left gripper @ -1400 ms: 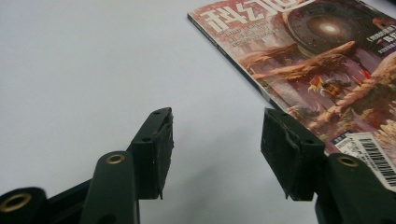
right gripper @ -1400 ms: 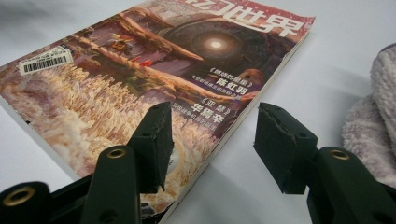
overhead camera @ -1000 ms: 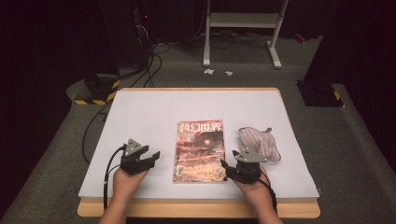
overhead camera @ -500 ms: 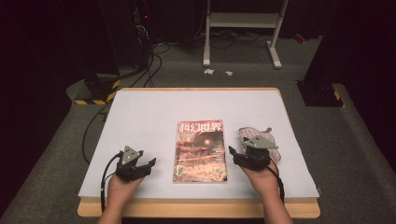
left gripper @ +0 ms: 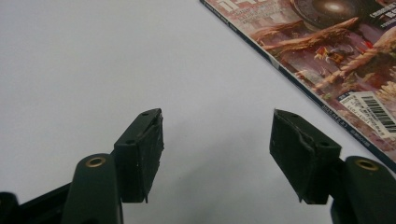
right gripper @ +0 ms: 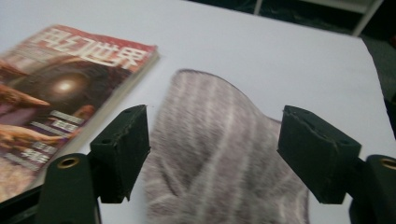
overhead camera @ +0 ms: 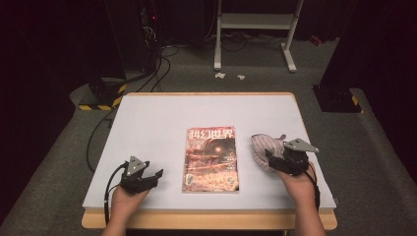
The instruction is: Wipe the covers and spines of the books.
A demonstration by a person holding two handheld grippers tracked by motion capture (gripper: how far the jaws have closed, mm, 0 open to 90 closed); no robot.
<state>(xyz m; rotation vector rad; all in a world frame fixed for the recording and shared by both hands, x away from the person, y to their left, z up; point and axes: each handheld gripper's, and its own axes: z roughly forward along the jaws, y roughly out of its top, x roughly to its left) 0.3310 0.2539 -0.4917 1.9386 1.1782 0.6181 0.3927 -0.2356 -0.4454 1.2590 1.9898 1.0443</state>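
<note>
Grey-and-white striped and fuzzy, the cloth (right gripper: 224,149) lies crumpled into a soft mound at the lower right of the high view, just beside the magazine (overhead camera: 211,158), which sits flat at the centre of the white table (overhead camera: 147,128). I see the magazine's glossy cover in reds and browns, with large pale characters across its top and a barcode label near one corner. My right gripper (overhead camera: 276,162) is at the cloth, its black jaws spread wide on either side of the fabric and holding nothing. My left gripper (overhead camera: 153,176) sits at the lower left of the frame over bare tabletop, near the magazine's edge, jaws equally wide apart and empty. Both gripper pads look blocky, matte and slightly chipped.
</note>
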